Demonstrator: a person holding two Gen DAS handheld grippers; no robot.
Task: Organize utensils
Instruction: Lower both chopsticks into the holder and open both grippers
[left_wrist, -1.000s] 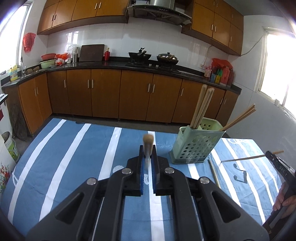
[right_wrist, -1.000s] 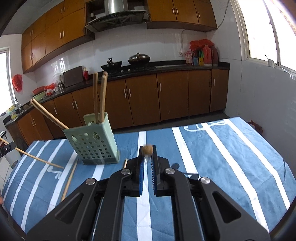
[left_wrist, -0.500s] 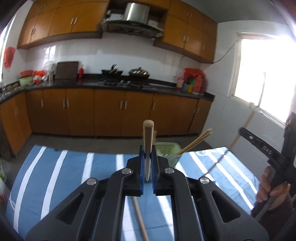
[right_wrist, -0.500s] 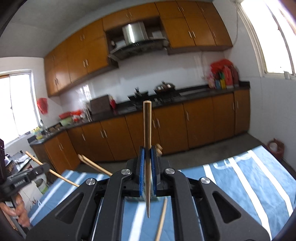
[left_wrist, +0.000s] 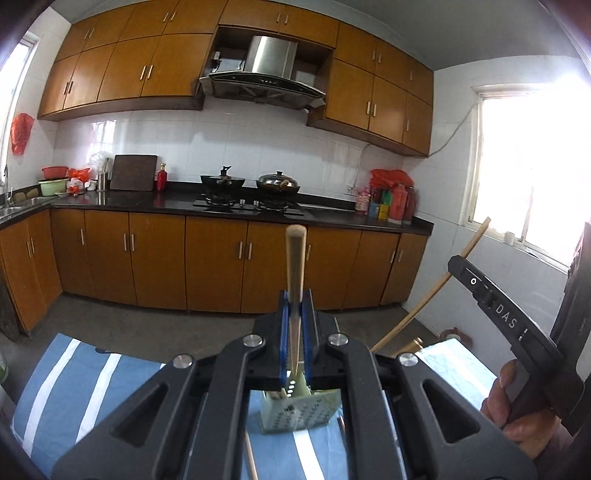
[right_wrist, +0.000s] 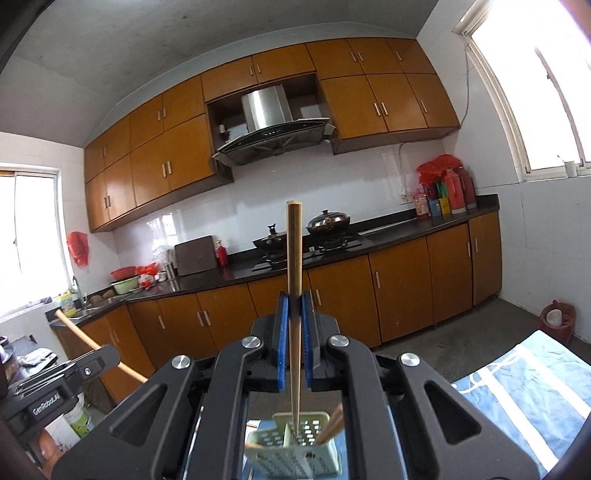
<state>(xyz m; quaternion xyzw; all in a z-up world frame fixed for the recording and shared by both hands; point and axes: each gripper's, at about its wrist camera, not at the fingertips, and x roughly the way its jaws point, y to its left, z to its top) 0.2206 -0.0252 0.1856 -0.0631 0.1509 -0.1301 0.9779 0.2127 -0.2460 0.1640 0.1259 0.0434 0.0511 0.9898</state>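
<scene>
While my right gripper (right_wrist: 293, 332) pinches a chopstick (right_wrist: 294, 266) upright, its tip hangs over the green holder (right_wrist: 295, 448) at bottom centre; my left gripper (left_wrist: 294, 332) clamps another chopstick (left_wrist: 295, 266) likewise above the holder (left_wrist: 299, 410).

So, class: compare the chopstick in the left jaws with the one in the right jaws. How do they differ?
The left chopstick shows a short, thick-looking stretch above its jaws; the right chopstick rises longer and slimmer. The right one's tip hangs over the green holder; the left one's ends between its jaws. Both are wooden, upright and clamped.
</scene>
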